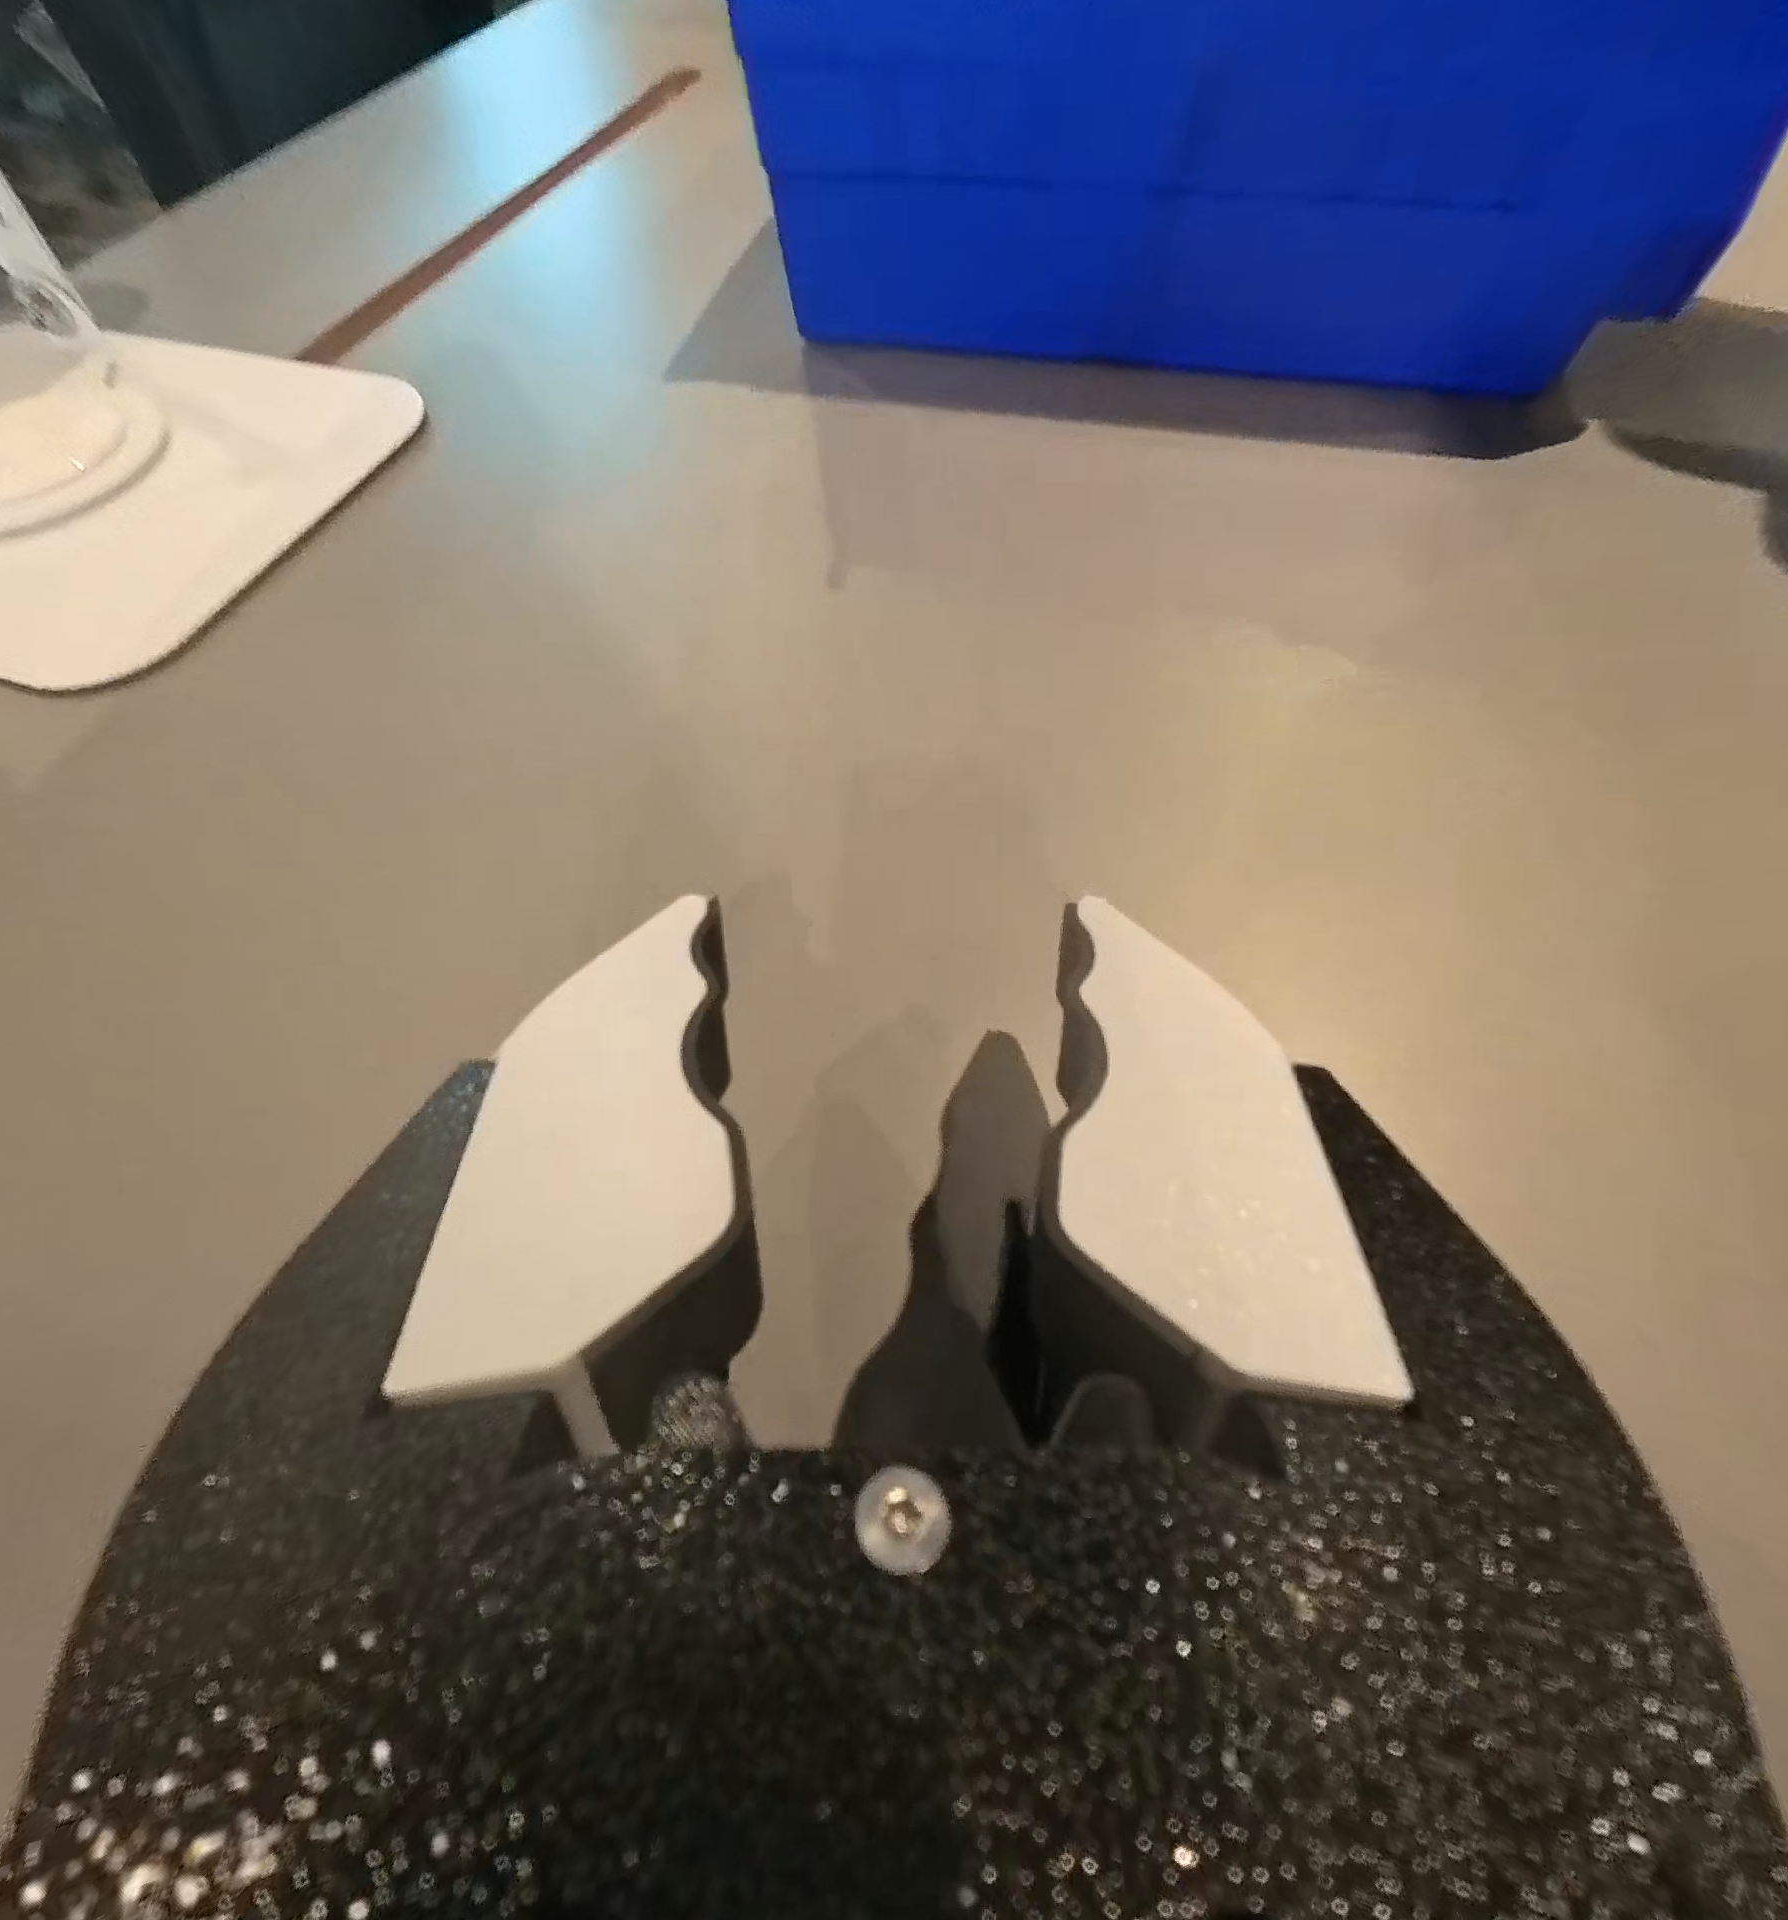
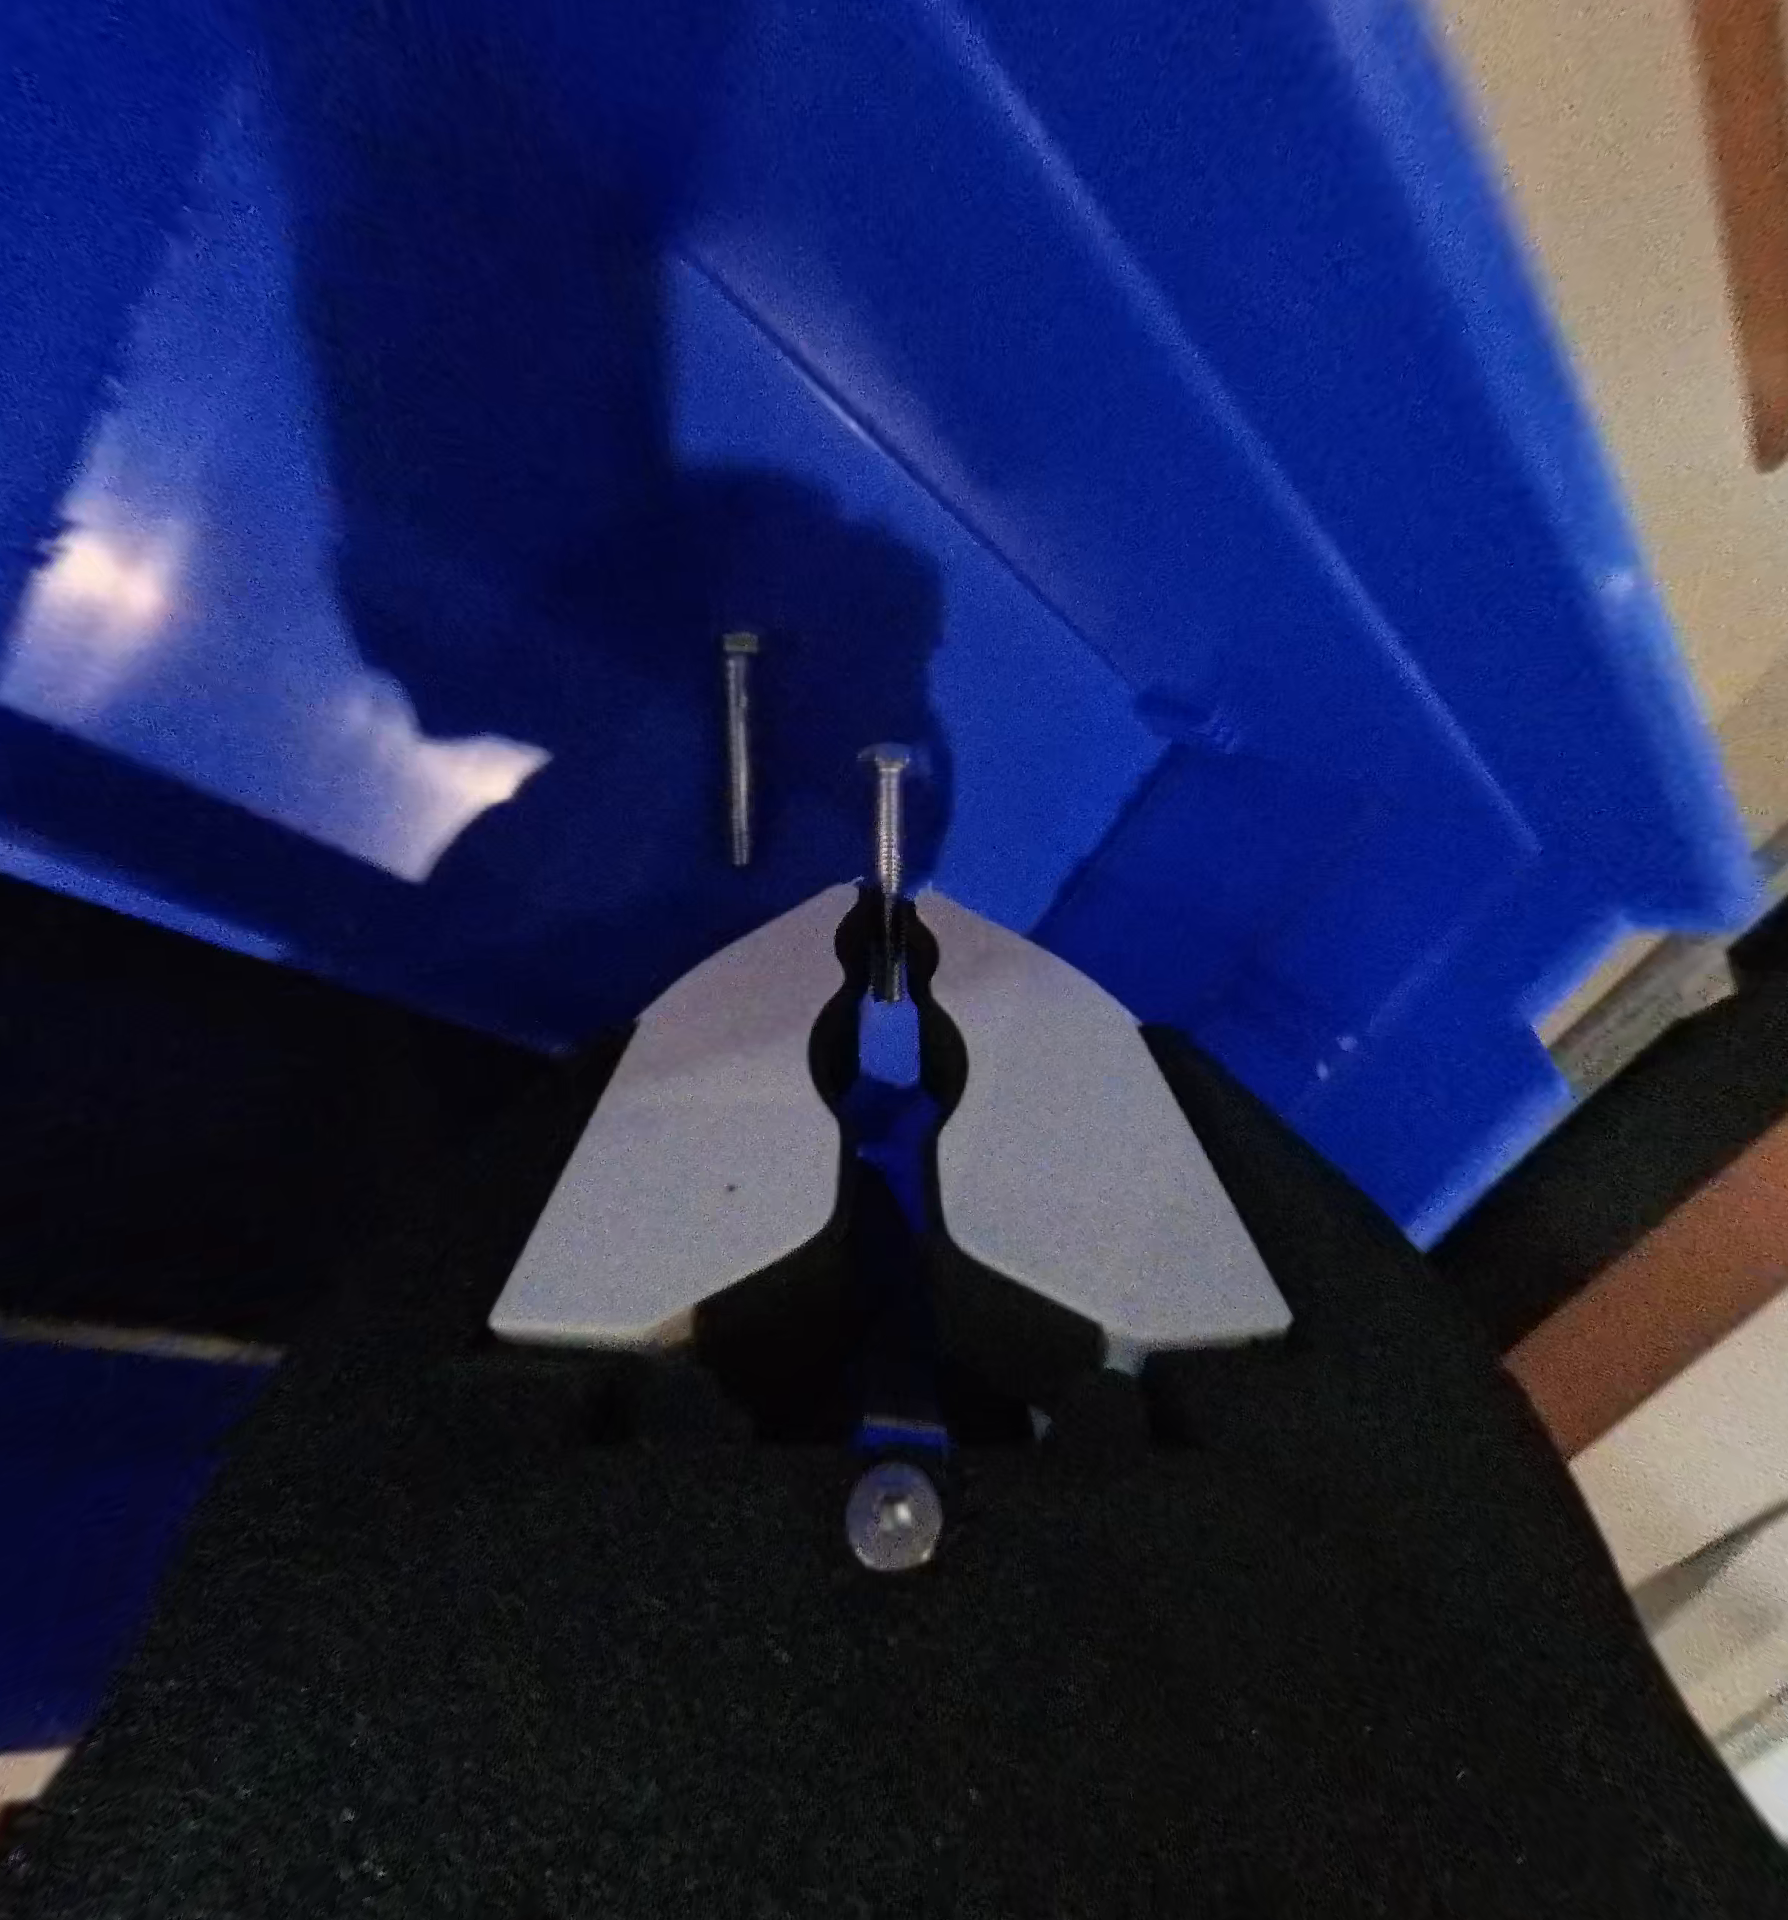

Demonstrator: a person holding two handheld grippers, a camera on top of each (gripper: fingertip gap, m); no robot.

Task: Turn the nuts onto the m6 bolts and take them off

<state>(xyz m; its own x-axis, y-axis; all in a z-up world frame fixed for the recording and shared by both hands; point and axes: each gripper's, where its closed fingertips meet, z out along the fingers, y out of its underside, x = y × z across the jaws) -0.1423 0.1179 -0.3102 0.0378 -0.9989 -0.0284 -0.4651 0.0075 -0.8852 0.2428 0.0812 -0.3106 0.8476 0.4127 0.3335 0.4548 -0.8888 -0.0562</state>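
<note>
My right gripper (image 2: pixel 885 914) is inside a blue bin (image 2: pixel 1233 499), shut on the threaded end of a silver bolt (image 2: pixel 883 821) whose head points away from me. A second silver bolt (image 2: pixel 737 743) lies on the bin floor just to the left. My left gripper (image 1: pixel 890 925) is open and empty, held low over the grey table (image 1: pixel 973 665) in front of the outside wall of the blue bin (image 1: pixel 1233 187). No nuts are in view.
A white square base (image 1: pixel 204 499) with a clear stand on it sits at the left of the table. A brown strip (image 1: pixel 516 197) runs across the table behind it. Beige surface and a brown strip (image 2: pixel 1752 208) show beyond the bin's right wall. To reach the white square base (image 1: pixel 204 499) in a straight line is about 25 cm for my left fingers, about 35 cm for my right.
</note>
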